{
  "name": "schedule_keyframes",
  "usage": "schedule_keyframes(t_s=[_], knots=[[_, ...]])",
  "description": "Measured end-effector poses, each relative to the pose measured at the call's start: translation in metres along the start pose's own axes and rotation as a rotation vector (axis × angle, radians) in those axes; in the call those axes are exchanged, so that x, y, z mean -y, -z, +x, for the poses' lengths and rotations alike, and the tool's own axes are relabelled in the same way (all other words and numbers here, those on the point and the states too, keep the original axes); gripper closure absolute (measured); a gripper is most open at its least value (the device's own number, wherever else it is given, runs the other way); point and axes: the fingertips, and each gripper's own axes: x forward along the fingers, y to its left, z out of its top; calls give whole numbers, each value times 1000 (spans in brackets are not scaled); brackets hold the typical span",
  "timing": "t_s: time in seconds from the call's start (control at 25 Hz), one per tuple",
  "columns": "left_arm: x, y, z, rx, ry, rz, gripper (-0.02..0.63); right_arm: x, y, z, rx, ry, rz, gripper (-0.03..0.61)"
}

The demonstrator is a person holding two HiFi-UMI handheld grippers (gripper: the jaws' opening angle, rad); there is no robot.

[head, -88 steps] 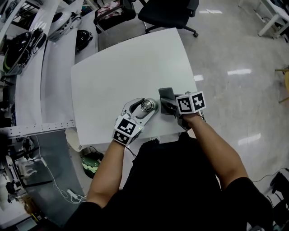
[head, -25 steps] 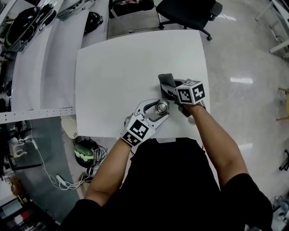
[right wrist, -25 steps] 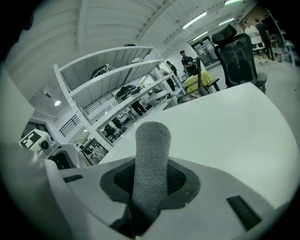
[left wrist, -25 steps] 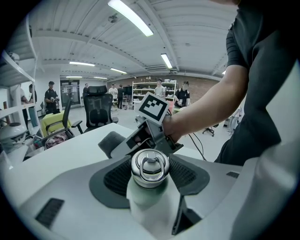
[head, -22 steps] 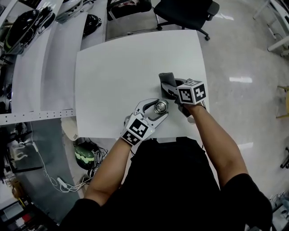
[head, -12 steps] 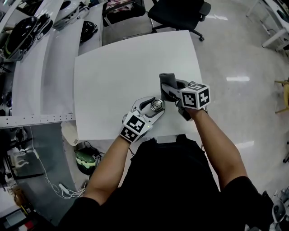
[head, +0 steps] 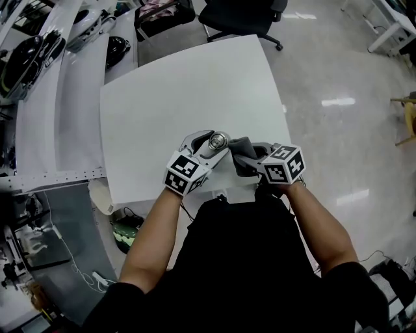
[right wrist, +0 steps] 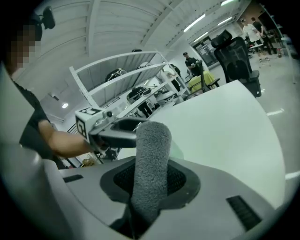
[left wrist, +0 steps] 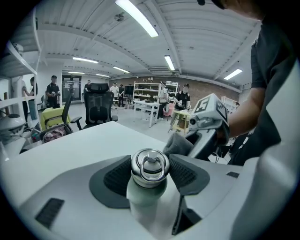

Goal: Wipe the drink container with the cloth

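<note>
Head view: left gripper (head: pixel 209 140) clamping on drink container (head: pixel 218 138), holding it over desk (head: pixel 175 78) near its near edge. Left gripper view: dark pads (left wrist: pixel 116 176) pressing both sides of neck, just under metal ring cap (left wrist: pixel 149 164). Right gripper (head: pixel 252 156) pinching rolled grey cloth (head: pixel 240 147), jaws squeezing it tight. Cloth sitting just right of cap, between the two grippers; contact unclear. Office chair (head: pixel 244 16) standing beyond far edge.

The bottle (left wrist: pixel 149 165) in the left claw (head: pixel 213 140) sits just left of the cloth (head: pixel 240 146) in the right claw (right wrist: pixel 150 183).
</note>
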Motion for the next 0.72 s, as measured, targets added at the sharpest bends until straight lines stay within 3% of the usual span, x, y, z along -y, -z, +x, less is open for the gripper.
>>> schedule_keyframes(t_s=[0.16, 0.32, 0.52, 0.72], knots=[[-1, 2, 1, -9, 28, -15, 354, -10, 13, 7, 28, -24, 54, 468], [-2, 1, 2, -10, 44, -27, 354, 0, 14, 0, 17, 21, 22, 468], [-3, -1, 4, -4, 52, -38, 354, -13, 42, -4, -85, -9, -20, 468], [-6, 0, 3, -9, 66, -51, 354, -40, 51, 30, -164, -59, -91, 468]])
